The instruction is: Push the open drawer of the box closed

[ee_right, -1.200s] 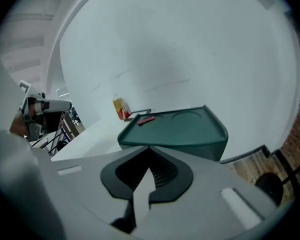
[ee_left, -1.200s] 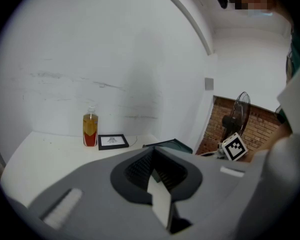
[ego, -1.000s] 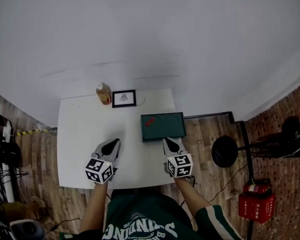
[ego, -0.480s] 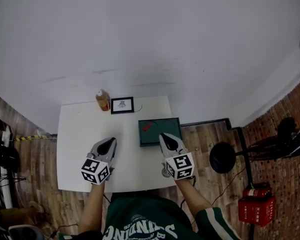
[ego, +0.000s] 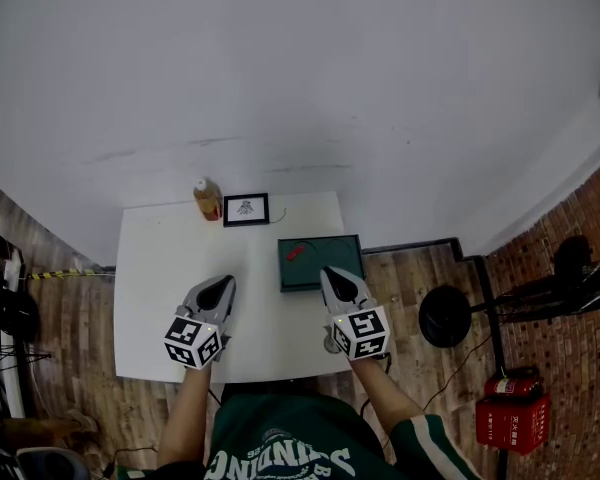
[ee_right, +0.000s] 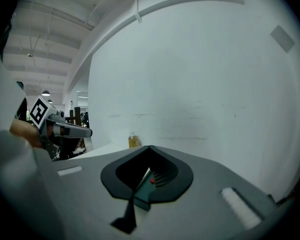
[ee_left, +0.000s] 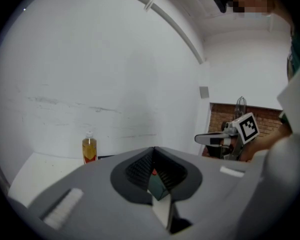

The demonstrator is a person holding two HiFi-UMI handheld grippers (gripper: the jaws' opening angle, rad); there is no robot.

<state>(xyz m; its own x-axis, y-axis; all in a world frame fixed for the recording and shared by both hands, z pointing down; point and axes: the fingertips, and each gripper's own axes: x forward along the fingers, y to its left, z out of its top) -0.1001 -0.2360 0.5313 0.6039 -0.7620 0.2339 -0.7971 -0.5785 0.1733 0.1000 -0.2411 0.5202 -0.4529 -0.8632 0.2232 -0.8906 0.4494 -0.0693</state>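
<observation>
A dark green box point(ego: 320, 263) stands at the right edge of the white table point(ego: 160, 288), with a small red piece point(ego: 296, 251) on its top. I cannot make out a drawer from the head view. My right gripper point(ego: 332, 273) is shut, and its tip overlaps the box's near edge in that view. My left gripper point(ego: 223, 284) is shut over the table, left of the box. Through the window between each gripper's own jaws I see the box point(ee_left: 157, 188) point(ee_right: 142, 196) and the red piece point(ee_left: 153, 172) point(ee_right: 151, 181).
A bottle of yellow liquid point(ego: 207, 199) and a small framed picture point(ego: 246, 209) stand at the table's far edge by the white wall. On the wooden floor to the right are a round black stand base point(ego: 445, 315) and a red crate point(ego: 507, 418).
Over the last second the right gripper's tip has come from just short of the box to over its near edge. The left gripper has kept its place.
</observation>
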